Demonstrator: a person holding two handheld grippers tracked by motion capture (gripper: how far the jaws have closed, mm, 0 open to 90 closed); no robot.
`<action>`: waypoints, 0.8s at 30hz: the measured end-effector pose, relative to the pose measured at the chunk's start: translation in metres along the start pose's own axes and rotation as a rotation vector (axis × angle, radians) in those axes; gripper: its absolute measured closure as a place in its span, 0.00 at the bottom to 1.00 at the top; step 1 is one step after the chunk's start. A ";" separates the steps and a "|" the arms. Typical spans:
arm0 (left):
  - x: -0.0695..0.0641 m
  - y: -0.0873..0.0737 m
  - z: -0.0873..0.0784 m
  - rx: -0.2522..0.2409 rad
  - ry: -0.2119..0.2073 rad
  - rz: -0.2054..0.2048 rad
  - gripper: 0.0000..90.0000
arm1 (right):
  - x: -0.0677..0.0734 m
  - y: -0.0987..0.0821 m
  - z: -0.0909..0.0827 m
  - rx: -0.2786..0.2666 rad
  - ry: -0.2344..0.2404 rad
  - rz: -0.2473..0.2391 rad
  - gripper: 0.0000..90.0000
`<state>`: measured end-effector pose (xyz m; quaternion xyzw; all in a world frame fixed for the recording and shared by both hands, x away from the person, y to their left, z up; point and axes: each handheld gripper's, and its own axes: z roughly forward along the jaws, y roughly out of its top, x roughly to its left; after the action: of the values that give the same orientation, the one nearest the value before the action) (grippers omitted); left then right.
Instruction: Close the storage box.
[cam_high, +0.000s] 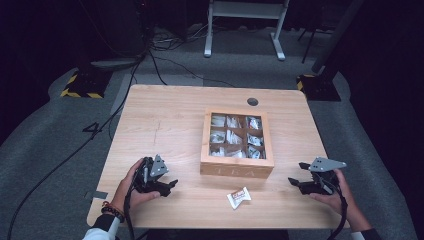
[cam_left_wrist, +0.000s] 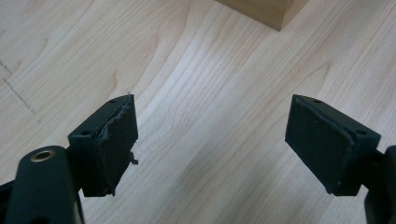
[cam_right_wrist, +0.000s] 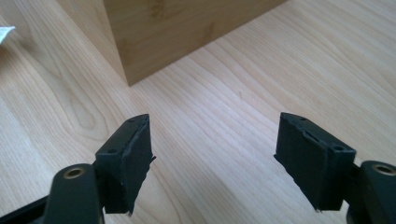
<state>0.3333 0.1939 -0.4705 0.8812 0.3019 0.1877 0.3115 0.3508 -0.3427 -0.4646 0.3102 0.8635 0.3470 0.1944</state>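
- Sitting on the wooden surface (cam_high: 165, 115) is a wooden tea box (cam_high: 237, 170) with nine little rooms, and each room has pale packets (cam_high: 233, 136) in it.
- One small white packet (cam_high: 239, 197) lies by itself on the surface, just in front of the box and apart from it. It looks like the thing to pick up, maybe to go in with the others.
- The left gripper (cam_high: 173, 186) is low over the surface, to the left of the box. Its jaws are apart, with nothing but bare wood between them.
- The right gripper (cam_high: 298, 173) is low on the other side, to the right of the box. Its jaws are wide apart and hold nothing too.
- Both grippers point in toward the middle, where the box and the lone packet are. I think they are spread wide so they are ready to grab.
- The right gripper is a bit nearer to the lone packet, so it may be the easier one to use.
- The lone packet has a small red and dark mark on it, but it is too tiny to read.
- The front of the box has faint marks, and I cannot read them.
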 end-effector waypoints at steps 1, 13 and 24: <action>0.001 -0.002 0.000 0.005 0.005 -0.001 0.20 | -0.001 -0.002 -0.001 0.003 -0.004 0.002 0.31; 0.011 -0.034 -0.010 0.005 0.020 -0.099 0.20 | -0.010 -0.029 -0.005 0.027 -0.003 0.072 0.30; 0.025 -0.058 -0.018 -0.004 0.001 -0.179 0.20 | -0.016 -0.054 -0.007 0.017 -0.016 0.174 0.29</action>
<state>0.3183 0.2543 -0.4921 0.8501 0.3791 0.1602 0.3286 0.3369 -0.3873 -0.4970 0.3883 0.8347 0.3528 0.1678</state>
